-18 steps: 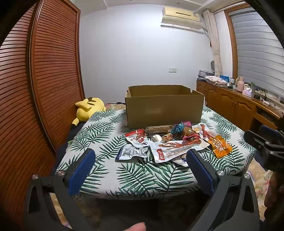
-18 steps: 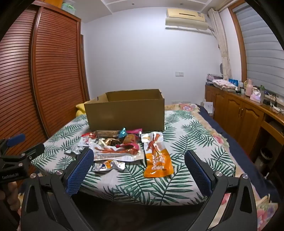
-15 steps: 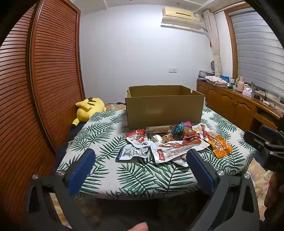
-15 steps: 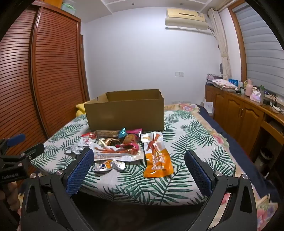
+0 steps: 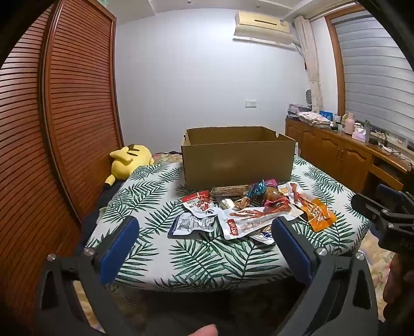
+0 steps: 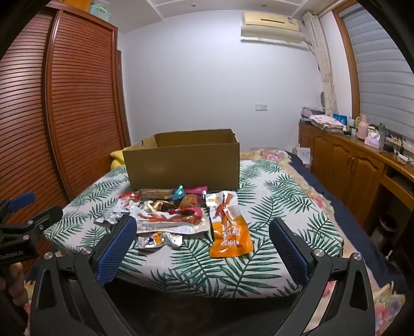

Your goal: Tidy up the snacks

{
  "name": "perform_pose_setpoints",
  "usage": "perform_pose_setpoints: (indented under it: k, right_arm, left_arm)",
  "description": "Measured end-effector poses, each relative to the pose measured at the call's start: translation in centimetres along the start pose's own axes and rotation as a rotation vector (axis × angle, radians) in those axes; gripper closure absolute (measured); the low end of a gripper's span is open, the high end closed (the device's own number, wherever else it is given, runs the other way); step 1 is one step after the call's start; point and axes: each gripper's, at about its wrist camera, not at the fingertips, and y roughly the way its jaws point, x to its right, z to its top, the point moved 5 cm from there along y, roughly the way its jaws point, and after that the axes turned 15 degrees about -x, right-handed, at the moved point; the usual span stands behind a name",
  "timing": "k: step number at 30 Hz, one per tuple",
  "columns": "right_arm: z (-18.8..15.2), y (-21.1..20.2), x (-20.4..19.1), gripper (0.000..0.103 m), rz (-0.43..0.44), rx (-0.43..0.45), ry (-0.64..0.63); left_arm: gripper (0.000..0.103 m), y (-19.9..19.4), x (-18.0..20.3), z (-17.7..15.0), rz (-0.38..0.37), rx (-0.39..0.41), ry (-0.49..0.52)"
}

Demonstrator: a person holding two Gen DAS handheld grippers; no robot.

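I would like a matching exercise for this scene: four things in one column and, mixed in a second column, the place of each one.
Things:
1. brown cardboard box
2. yellow plush toy
3. orange flat snack pouch
4. cream air conditioner

Places:
A. high on the white wall
B. the rightmost packet in the snack pile, as the right wrist view shows it
C. beside the brown slatted wardrobe, off the leaf-print cloth
D. behind the snack pile, open at the top

Pairs: 1-D, 2-C, 3-B, 4-A
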Motion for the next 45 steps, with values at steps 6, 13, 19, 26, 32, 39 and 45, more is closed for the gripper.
perform_pose_setpoints:
  k: [6, 13, 19, 26, 32, 39, 45]
  right_arm:
    - [0.03, -0.12, -0.05, 0.000, 0.001, -0.002, 0.000]
    - [0.10, -0.24, -0.06, 0.000, 0.001, 0.000, 0.000]
    - [0.12, -0.33, -0.02, 0.000, 0.000, 0.002, 0.000]
    - [0.20, -0.46, -0.06, 0.000, -0.001, 0.001, 0.001]
    - [0.15, -0.42, 0.00, 0.000, 0.001, 0.001, 0.001]
    - [0.09, -0.38, 0.01, 0.000, -0.002, 0.001, 0.000]
    - [0.14, -0.52, 0.04, 0.000, -0.003, 0.000, -0.001]
  left_arm:
    - [0.000, 0.29, 0.53, 0.08, 0.003, 0.004, 0.006]
    - [0.000, 0.13, 0.48, 0.27, 0.001, 0.009, 0.011]
    - [0.000, 0.07, 0.53, 0.32, 0.002, 0.010, 0.013]
    - [0.000, 0.08, 0.59, 0.29, 0.002, 0.012, 0.014]
    - [0.000, 0.06, 0.62, 0.28, 0.002, 0.012, 0.014]
    - [0.000, 0.06, 0.62, 0.27, 0.004, 0.013, 0.014]
    - [0.000, 0.06, 0.68, 0.22, 0.003, 0.014, 0.015]
